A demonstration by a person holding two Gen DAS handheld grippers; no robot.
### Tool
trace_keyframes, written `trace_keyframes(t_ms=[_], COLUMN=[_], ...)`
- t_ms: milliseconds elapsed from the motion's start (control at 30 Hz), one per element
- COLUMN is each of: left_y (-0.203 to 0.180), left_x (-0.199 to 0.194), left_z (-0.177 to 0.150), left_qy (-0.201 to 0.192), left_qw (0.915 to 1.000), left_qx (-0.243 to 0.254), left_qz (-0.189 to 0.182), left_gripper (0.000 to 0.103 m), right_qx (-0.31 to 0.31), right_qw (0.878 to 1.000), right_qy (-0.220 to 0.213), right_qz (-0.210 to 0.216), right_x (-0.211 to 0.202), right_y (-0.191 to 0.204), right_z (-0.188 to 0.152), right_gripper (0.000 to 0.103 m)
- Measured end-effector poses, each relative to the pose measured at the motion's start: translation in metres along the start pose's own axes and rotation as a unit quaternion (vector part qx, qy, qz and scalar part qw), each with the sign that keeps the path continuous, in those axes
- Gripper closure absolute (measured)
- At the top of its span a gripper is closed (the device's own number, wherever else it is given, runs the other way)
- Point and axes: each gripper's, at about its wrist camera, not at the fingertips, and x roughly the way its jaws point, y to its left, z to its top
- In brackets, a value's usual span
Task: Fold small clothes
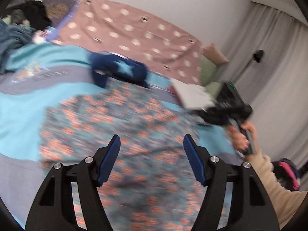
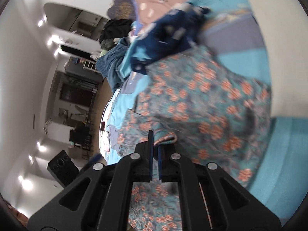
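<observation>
A teal garment with orange flowers [image 1: 119,127] lies spread on the bed, blurred by motion. My left gripper [image 1: 152,137] hovers just above it, open, with nothing between its blue pads. In the right wrist view the same floral garment [image 2: 207,104] fills the middle, and my right gripper [image 2: 155,140] is shut with a folded hem of it pinched at the fingertips. From the left wrist view the right gripper's black body [image 1: 229,104] shows at the garment's right edge, held by a hand in a cream sleeve [image 1: 273,182]. A navy garment with a light star [image 1: 119,69] lies beyond the floral one.
The bed has a teal and grey cover [image 1: 19,115] and a pink spotted sheet [image 1: 134,30] behind. Dark clothes [image 1: 36,15] are piled at the far left corner. A flat white piece [image 1: 192,94] lies by the right gripper. Grey curtains [image 1: 269,38] hang on the right.
</observation>
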Motion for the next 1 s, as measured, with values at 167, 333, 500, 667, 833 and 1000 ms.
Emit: trace_keyframes(t_ms=[167,333,500,667,833,1000], left_y=[0.048,0.093,0.102,0.11,0.121,0.126], left_x=[0.013,0.027,0.04,0.046,0.044,0.045], left_z=[0.022,0.019,0.013,0.013,0.013,0.02], left_qy=[0.008,0.03,0.049,0.056,0.055,0.053], left_qw=[0.9986,0.9954,0.9946,0.9937,0.9933,0.9949], left_qx=[-0.009,-0.083,-0.08,-0.087,-0.092,-0.07], left_qz=[0.052,0.037,0.044,0.044,0.043,0.05], left_gripper=[0.034,0.035,0.035,0.035,0.035,0.034], right_qx=[0.023,0.045,-0.016,-0.033,-0.062,-0.024], right_qw=[1.0,0.999,1.0,0.999,0.997,0.996], right_qy=[-0.001,0.016,0.016,0.014,-0.035,-0.076], right_qz=[-0.006,-0.004,-0.018,-0.021,-0.036,-0.043], right_x=[0.01,0.024,0.028,0.033,0.009,-0.041], right_y=[-0.027,-0.05,-0.041,-0.031,-0.003,0.001], right_z=[-0.003,-0.007,-0.018,-0.017,-0.027,-0.033], right_gripper=[0.099,0.052,0.047,0.098,0.099,0.099])
